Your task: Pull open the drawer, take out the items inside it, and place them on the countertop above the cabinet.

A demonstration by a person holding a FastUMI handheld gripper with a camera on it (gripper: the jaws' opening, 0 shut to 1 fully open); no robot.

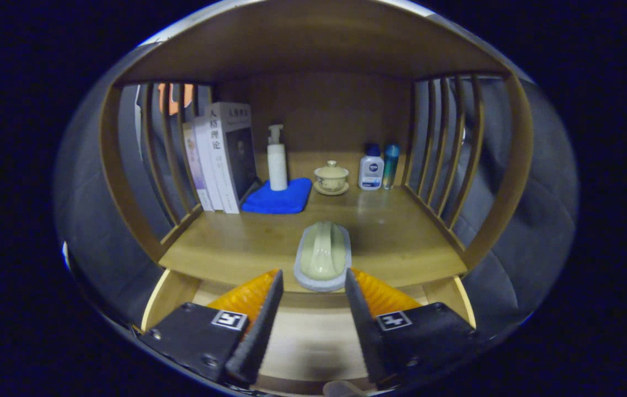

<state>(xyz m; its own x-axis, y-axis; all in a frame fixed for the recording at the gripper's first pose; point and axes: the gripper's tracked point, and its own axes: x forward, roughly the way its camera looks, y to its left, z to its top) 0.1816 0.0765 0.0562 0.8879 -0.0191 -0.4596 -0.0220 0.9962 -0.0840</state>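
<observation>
Both fingers of the gripper (309, 286) reach forward with a wide gap between them, jaws spread and pinching nothing. Below and between them lies the pale floor of the pulled-out drawer (313, 336), which looks bare where it can be seen; a small rounded shape at the very near rim is too cut off to name.

Just ahead of the fingertips, centred on the gap, a pale green soap-like bar on a grey-white oval dish (322, 258) rests on the front edge of the wooden countertop (396, 242), not touched by either finger. Whether it is a soap bar or a ceramic piece I cannot say for sure.

Beyond it, against the back panel, stand a white pump bottle (277, 160) on a blue cloth (280, 198), a small lidded teacup on a saucer (331, 177), a white bottle with a blue cap (371, 168) and a slim teal bottle (390, 165). Upright books (222, 154) lean at the left slats.

By my reading the drawer is open and the placing step is at or near its end: the dish sits on the counter with the jaws apart. The next move calls for drawing straight back without nudging the dish, then tilting down to check the drawer for anything left, especially that near-rim shape.
</observation>
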